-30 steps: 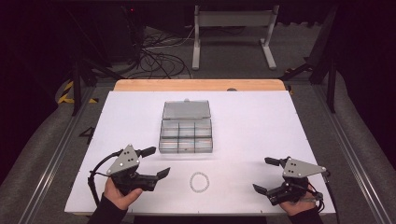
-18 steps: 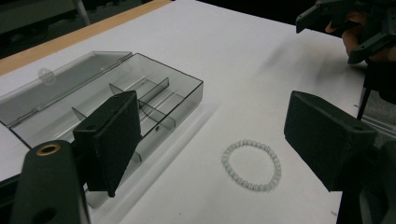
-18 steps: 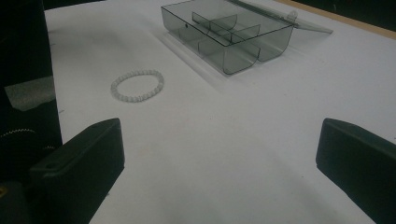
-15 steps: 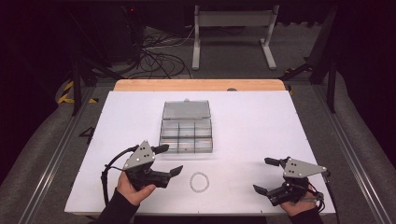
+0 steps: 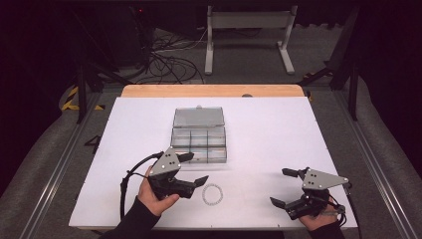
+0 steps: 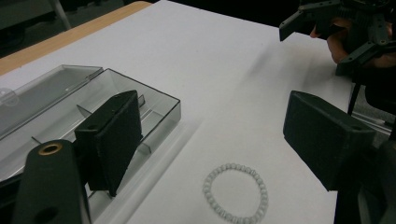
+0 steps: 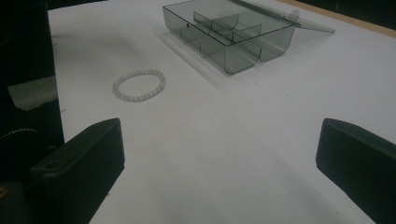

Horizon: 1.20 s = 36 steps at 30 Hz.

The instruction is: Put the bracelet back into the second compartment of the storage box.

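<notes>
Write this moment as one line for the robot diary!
left claw: open, beside bead bracelet | right claw: open, holding nothing | clear box: lid open | bracelet: on table, outside box

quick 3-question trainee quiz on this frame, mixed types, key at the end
1. True or false: the bracelet lies inside the box.
2. Which gripper is nearer the bracelet? A) left B) right
3. Fill in: the box lid is ____.

Key: 1 false, it lies on the table in front of the box. 2 A. 3 open; both grippers' jaws are open too.
</notes>
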Available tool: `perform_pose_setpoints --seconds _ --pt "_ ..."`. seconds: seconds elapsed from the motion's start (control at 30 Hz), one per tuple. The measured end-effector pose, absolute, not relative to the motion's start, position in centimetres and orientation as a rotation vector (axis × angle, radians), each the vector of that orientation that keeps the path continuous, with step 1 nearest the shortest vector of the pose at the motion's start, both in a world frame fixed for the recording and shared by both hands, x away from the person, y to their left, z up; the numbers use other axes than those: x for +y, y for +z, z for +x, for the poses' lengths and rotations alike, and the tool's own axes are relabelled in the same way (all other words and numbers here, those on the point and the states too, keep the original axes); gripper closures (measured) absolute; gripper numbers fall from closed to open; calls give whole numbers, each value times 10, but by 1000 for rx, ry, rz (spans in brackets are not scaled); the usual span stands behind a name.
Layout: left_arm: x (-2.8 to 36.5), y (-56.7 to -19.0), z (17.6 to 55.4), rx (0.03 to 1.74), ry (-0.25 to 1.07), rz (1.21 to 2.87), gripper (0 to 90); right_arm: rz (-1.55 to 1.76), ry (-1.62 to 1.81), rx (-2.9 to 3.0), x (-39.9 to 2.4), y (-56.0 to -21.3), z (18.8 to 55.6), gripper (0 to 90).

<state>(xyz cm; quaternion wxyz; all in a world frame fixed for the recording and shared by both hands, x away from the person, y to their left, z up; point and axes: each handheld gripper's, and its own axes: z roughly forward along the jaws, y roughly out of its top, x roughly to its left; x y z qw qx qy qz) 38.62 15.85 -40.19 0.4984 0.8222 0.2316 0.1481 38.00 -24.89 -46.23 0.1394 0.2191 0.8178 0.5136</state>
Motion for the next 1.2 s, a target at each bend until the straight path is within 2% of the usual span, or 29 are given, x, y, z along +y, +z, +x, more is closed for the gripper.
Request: perform_pose_setpoints --seconds 0.47,0.7,1.0,1.2 --pt "138 -403 392 539 331 2002 209 633 1487 2369 -249 -463 380 20" --pt "134 -404 399 568 229 1995 268 622 1486 2374 -247 -462 381 23" --pt "130 -408 402 591 203 2045 303 627 1492 2374 -249 -462 381 28" --pt "128 -413 408 613 199 2106 391 626 1484 2381 -247 -463 381 32"
